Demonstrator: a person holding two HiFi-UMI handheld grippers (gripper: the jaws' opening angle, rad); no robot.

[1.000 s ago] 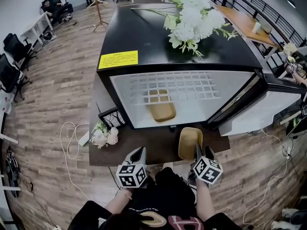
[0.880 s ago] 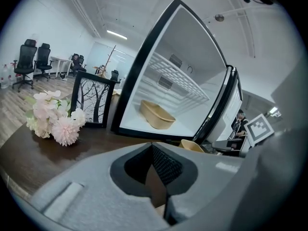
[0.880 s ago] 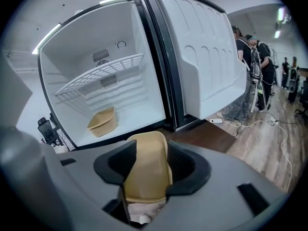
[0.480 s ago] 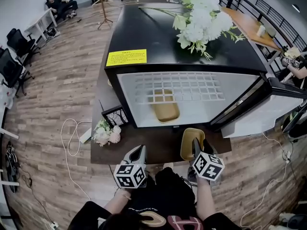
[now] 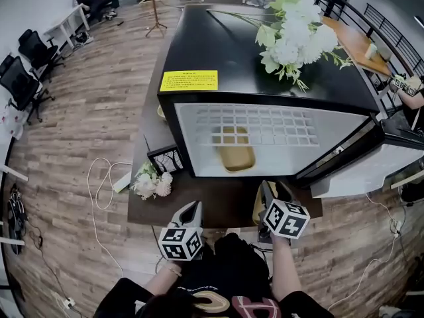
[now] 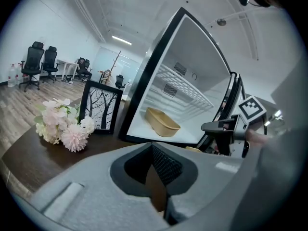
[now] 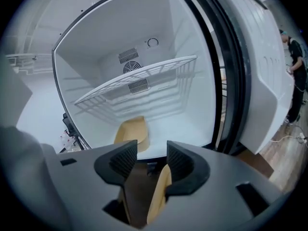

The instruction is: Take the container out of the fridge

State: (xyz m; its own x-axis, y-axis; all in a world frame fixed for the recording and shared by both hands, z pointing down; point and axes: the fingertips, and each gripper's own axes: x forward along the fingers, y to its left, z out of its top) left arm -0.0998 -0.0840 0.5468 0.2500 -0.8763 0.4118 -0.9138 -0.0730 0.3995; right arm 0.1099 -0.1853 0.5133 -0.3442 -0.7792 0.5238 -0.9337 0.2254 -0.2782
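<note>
Pointing into the open fridge (image 5: 212,45), the right tool (image 7: 147,159) has its jaws apart. They have just been closing, with the tan rim of a second container (image 7: 156,198), out on the bench (image 5: 212,204), showing in the gap beside one pad. Neither pad clearly presses it, so I judge it set down, not carried. The container (image 5: 238,156) lies on the fridge floor, likely the tool's aim. The left tool (image 6: 153,153) is closed on nothing, held low by the bench, out of the way.
</note>
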